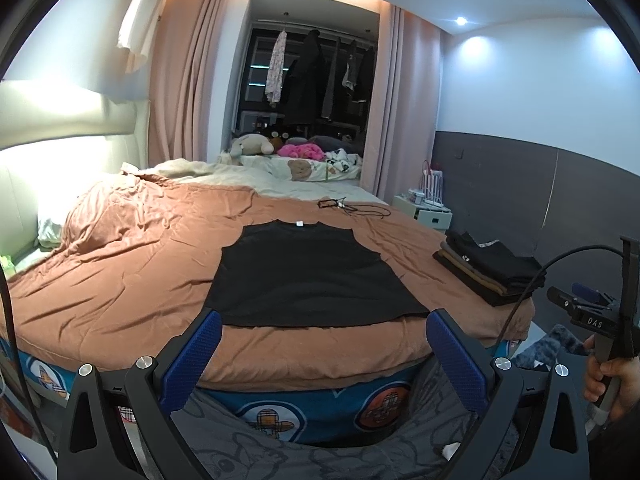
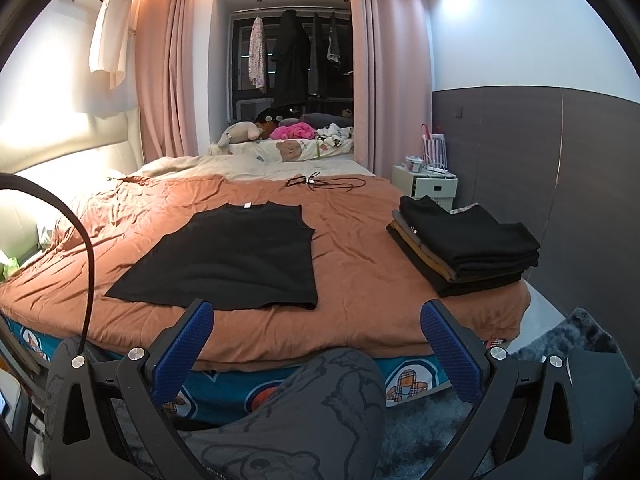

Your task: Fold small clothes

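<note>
Both wrist views low at bed [image 1: 120, 264] foot, facing window, sharing black shirt [image 2: 224, 256]

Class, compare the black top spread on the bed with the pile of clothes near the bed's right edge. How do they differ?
The black top is one garment lying flat and unfolded; the pile holds several folded garments stacked up. The top is all black; the pile also shows brown layers. The top lies in front of the open left gripper; the pile sits further right. Both rest on the orange bedspread.
</note>
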Demonstrator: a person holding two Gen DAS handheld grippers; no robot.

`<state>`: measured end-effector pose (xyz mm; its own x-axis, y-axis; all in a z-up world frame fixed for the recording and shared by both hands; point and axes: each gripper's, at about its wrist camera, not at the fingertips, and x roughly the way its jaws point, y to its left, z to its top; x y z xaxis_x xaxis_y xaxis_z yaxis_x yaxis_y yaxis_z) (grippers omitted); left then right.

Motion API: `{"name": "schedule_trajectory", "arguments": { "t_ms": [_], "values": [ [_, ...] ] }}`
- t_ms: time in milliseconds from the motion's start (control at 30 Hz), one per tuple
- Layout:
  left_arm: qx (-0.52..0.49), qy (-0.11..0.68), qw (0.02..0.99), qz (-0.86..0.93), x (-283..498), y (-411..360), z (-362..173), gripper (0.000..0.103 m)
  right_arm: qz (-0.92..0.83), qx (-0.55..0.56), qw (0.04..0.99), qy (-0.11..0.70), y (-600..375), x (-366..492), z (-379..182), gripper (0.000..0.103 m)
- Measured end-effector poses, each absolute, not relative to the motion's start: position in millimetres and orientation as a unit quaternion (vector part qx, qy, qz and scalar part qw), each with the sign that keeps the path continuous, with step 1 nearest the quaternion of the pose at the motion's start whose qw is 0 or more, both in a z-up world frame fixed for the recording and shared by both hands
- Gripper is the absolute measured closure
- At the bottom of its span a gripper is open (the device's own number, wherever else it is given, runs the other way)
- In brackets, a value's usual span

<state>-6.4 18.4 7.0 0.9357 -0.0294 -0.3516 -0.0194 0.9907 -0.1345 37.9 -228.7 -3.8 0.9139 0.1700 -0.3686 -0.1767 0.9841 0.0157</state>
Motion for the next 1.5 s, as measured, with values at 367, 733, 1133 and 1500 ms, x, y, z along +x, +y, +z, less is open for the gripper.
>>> {"name": "schedule_trajectory", "arguments": {
  "t_ms": [367,733,1133,1500],
  "values": [
    [-0.088,0.222,0.971,0.022,43,51,-13,0.000,0.095,-0.019,0.973,0.212,-215,88,-6,0.000],
    [-0.116,0.258,0.958,0.050,102,99,-31,0.000,0.098,-0.021,0.963,0.249,-200,154,-7,0.000],
    [-0.165,0.316,0.931,0.072,161,156,-77,0.009,0.109,-0.009,0.949,0.297,-204,218,-17,0.000],
    [-0.244,0.368,0.893,0.089,212,208,-126,0.047,0.117,0.016,0.932,0.344,-212,271,-32,0.000]
  ]
}}
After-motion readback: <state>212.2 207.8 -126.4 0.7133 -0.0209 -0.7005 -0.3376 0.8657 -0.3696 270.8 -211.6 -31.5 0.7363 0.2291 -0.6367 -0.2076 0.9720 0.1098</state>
